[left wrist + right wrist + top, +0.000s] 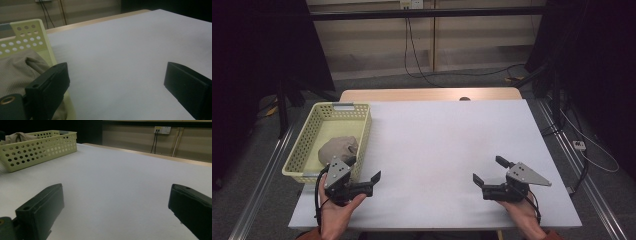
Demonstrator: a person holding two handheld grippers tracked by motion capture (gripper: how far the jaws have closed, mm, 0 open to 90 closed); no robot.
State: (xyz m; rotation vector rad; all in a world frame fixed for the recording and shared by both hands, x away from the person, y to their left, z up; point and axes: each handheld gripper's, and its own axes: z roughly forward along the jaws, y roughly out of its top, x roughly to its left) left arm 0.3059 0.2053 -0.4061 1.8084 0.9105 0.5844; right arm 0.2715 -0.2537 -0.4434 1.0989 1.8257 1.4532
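Both grippers, left point(368, 176) and right point(488, 171), rest wide-jawed and empty; the beige cloth point(338, 148) in the basket point(308, 145) at lower left wants a deep, central pinch.

Each hand holds a black two-jaw gripper. The left gripper point(364, 174) has a boxy black body topped by a grey three-cornered plate dotted with small screw holes, and a black cable trails from its rear past the wrist. The right gripper point(490, 171) carries the same grey plate, its long corner pointing away from the jaws. The jaws are thick, blunt black blocks, each with a small round hole near the base. Orange sleeve cuffs show behind both wrists.
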